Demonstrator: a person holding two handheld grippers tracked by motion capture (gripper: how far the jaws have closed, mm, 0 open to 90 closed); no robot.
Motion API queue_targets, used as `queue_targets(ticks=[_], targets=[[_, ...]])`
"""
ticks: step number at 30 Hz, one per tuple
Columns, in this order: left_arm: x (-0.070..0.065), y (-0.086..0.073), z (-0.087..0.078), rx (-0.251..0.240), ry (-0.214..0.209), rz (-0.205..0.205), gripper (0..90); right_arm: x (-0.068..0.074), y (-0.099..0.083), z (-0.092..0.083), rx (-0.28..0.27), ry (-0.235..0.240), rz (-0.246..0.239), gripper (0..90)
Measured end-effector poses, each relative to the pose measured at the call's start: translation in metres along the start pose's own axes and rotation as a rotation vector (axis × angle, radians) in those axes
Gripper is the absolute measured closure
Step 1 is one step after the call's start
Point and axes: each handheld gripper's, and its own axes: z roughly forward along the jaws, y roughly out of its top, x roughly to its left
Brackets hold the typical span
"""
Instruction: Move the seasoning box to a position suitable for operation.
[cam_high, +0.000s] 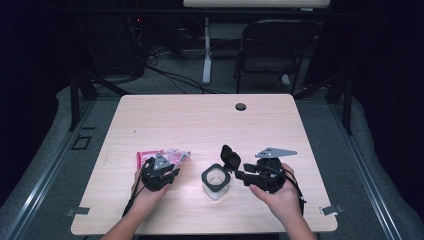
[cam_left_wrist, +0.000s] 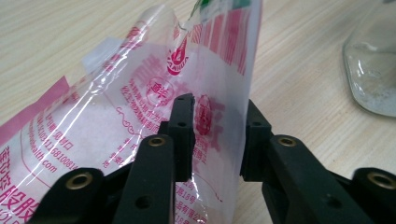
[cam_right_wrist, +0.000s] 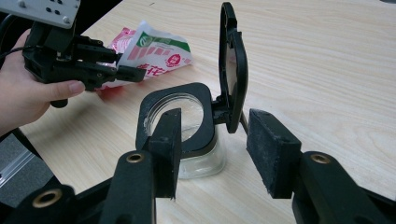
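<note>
at the near edge of the surface (cam_high: 150, 220) the person's forearms come in from below, each hand around a gripper. the left gripper (cam_high: 172, 169) sits left of centre, and in the left gripper view its two black pads press from both sides on a fold of the clear plastic pouch (cam_left_wrist: 154, 93) with pink printing, so it is clamped on the pouch. the pouch stands up between the pads and bends over to the left onto the wood, with a green patch at its top edge. in the right gripper view the same pouch pokes out from the left gripper's jaws, its far end lying on the surface.

the right gripper (cam_right_wrist: 212, 140) is held right of centre, its jaws moderately wide and holding nothing; the glass jar (cam_right_wrist: 187, 154) stands just ahead of them, partly behind the left-hand jaw in that view. the jar is near the middle of the near half of the surface, between the two grippers. its black square collar rings the mouth, and the hinged black lid (cam_right_wrist: 232, 70) stands open, upright on the jar's right side.

farther off, a round cable hole (cam_high: 241, 106) sits near the far edge. beyond the surface a dark chair (cam_high: 272, 50) and a white table leg (cam_high: 207, 50) stand on the floor.
</note>
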Motion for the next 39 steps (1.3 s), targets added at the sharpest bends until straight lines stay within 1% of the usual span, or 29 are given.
queue_targets(ticks=[1,4,9,10,12,13,14,16,17,18,19,24,26,27,30,34,39], targets=[[0.004,-0.001,0.000,0.005,-0.009,-0.016,74.9,0.000,0.000,0.000,0.000,0.000,0.000,55.3],[0.007,-0.002,0.001,0.006,-0.009,-0.027,78.8,0.000,0.000,0.000,0.008,-0.005,-0.003,55.3],[0.009,-0.003,0.002,0.003,-0.005,-0.030,82.8,-0.001,-0.001,0.001,-0.001,-0.002,0.005,55.3],[0.011,-0.003,0.002,0.001,-0.010,-0.045,84.1,-0.001,-0.002,0.001,0.006,-0.003,0.002,55.3],[0.012,-0.003,0.002,0.001,-0.012,-0.050,85.3,-0.001,-0.002,0.002,0.004,-0.001,0.003,55.3],[0.013,-0.003,0.002,0.003,-0.017,-0.055,89.2,-0.001,-0.002,0.002,0.005,-0.004,0.001,55.3],[0.014,-0.004,0.002,0.001,-0.022,-0.060,89.7,-0.001,-0.002,0.002,0.007,-0.005,0.001,55.3],[0.017,-0.004,0.002,-0.001,-0.033,-0.075,89.9,-0.001,-0.002,0.002,0.009,-0.005,0.002,55.3],[0.017,-0.004,0.002,-0.004,-0.024,-0.077,90.0,-0.001,-0.002,0.002,0.013,-0.006,0.000,55.3],[0.018,-0.004,0.001,0.000,-0.043,-0.079,90.0,-0.001,-0.002,0.002,0.012,-0.006,0.001,55.3],[0.018,-0.004,0.001,0.000,-0.044,-0.078,90.0,-0.001,-0.002,0.002,0.012,-0.005,0.000,55.3],[0.019,-0.004,-0.001,-0.012,-0.037,-0.078,90.0,-0.001,-0.003,0.002,0.006,-0.003,0.004,55.3],[0.019,-0.003,-0.002,-0.011,-0.041,-0.080,90.0,-0.001,-0.003,0.002,0.008,-0.003,0.004,55.3],[0.019,-0.003,-0.003,-0.018,-0.040,-0.085,90.0,-0.001,-0.003,0.002,0.011,-0.003,0.002,55.3],[0.020,-0.003,-0.004,-0.015,-0.045,-0.081,90.0,-0.002,-0.003,0.003,0.011,-0.004,0.003,55.3],[0.021,-0.001,-0.010,-0.035,-0.040,-0.086,90.0,-0.001,-0.003,0.003,0.010,-0.003,0.003,55.3],[0.023,0.000,-0.016,-0.041,-0.038,-0.092,90.0,-0.001,-0.003,0.004,0.013,-0.001,0.001,55.3]])
